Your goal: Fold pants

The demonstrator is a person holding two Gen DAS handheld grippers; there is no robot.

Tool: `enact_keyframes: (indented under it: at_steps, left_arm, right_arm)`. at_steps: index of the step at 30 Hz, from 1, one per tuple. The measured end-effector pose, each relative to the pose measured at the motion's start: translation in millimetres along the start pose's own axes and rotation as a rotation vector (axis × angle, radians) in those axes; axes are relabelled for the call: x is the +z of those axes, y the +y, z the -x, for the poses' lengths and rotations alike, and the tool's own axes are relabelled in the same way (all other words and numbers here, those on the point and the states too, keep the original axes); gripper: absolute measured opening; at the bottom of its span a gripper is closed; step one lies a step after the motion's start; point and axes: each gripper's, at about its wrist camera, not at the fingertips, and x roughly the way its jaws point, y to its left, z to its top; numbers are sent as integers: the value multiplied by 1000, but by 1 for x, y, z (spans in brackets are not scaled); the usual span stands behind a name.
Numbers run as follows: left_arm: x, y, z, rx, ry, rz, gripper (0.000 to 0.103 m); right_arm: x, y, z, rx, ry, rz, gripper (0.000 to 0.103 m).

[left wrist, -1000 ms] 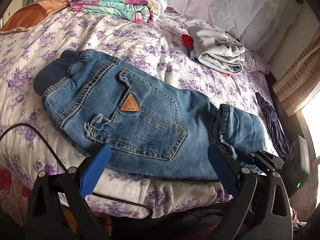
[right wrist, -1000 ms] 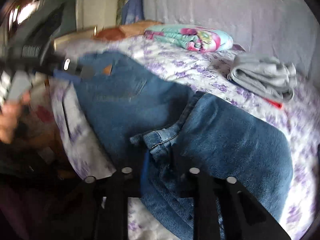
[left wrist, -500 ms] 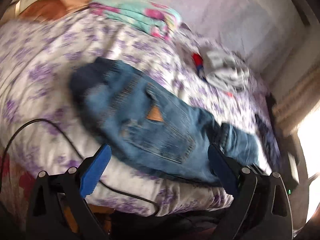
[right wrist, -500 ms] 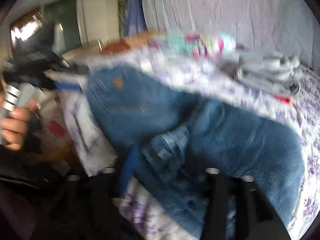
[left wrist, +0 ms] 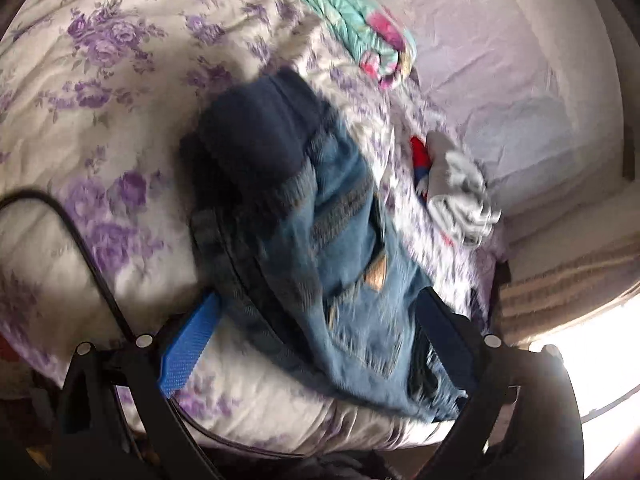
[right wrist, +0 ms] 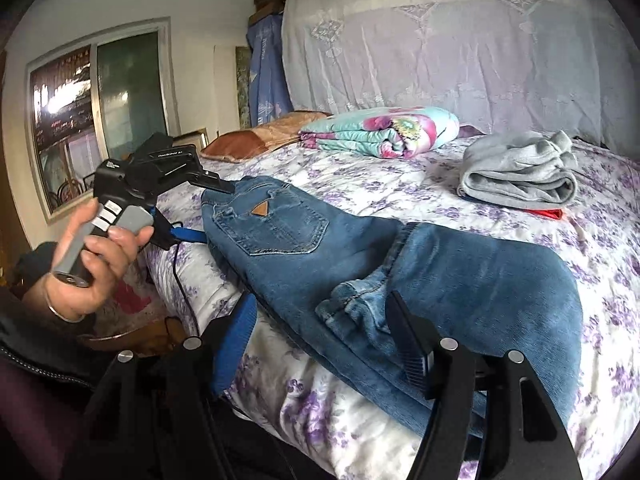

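Released from the right gripper a second ago, the folded-over leg cuff of the blue denim pants is now lying free between jaws that are opening, no pad pressing on it. Over at the waist end, the left gripper is closing in, rolled since the earlier frame, and its blue-padded jaws are standing wide apart around the denim without clamping it. The person's left hand is gripping the grey handle of that tool.

The pants are lying along the near edge of the bed, back side up, a tan triangular patch showing above the rear pocket, a dark navy waistband at the far left end, and one leg doubled back across the right side.

The white bedspread with purple roses is also carrying a folded teal-and-pink floral quilt, a folded grey garment on something red, and an orange-brown pillow. A pale lace drape is hanging behind, with a window at the left.
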Motion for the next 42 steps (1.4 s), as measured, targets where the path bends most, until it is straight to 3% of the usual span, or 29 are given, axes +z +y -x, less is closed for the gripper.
enact_keyframes:
  at_steps: [3,4,5,7,8,13,17,19,22,25,26,27,28,29,30,34,36,38,40,41,42]
  left_arm:
    - [12,2,0,2,-54,26,93]
    - [15,2,-2,9,-78,38,85]
    - [16,-1,-5,22,-81,27,60]
    - [14,-11,-10,59,-80,-18,37]
    - [9,-20,-4,67,-108,-59,31]
    - [-13,-88,23,94,-175,-288,27]
    - [-60,-192,26,131,-174,-622,27]
    - [-104,-240,13,132,-127,-808,28]
    - [-175,-275,-32,142,25,-1024,31]
    - [-226,-270,-101,201,239,-1155,34]
    - [-237,-263,-121,221,300,-1170,34]
    - [-246,-259,-131,233,304,-1188,35]
    - [-252,-261,-127,228,275,-1217,44]
    - [-254,-264,-121,196,282,-1222,64]
    - [-251,-266,-111,126,313,-1194,71]
    - [-236,-276,-72,55,313,-1129,76]
    - [-230,-272,-49,38,260,-1113,86]
    - [-216,-262,-38,40,210,-1083,92]
    - [-198,-244,-50,63,228,-1011,92]
    - [-190,-234,-61,70,251,-969,91]
    - [-185,-223,-75,72,275,-933,90]
  right_arm:
    - [-2,-8,0,0,-1,-29,67]
    - [-2,-10,1,-6,-2,-39,67]
    - [-2,-13,2,-14,-4,-50,67]
    - [-4,-20,9,-33,-23,-81,67]
    - [-5,-25,14,-44,-36,-97,67]
    - [-7,-63,53,-148,-108,-182,67]
    - [-3,-110,105,-269,-211,-283,67]
    - [-5,-129,132,-335,-269,-325,67]
    - [-19,-147,149,-391,-278,-381,67]
    - [-38,-159,140,-381,-220,-453,67]
    - [-44,-162,136,-368,-200,-473,67]
    - [-47,-162,134,-354,-190,-483,67]
    - [-48,-162,133,-344,-184,-484,67]
    - [-49,-161,133,-329,-182,-482,67]
    - [-47,-159,133,-296,-181,-477,67]
    - [-35,-161,126,-102,-189,-534,82]
    - [-31,-164,114,15,-155,-584,91]
    - [-31,-163,94,112,-90,-648,92]
    - [-35,-163,72,157,-33,-691,92]
    - [-35,-161,62,167,-10,-697,88]
    - [-33,-155,50,180,13,-674,56]
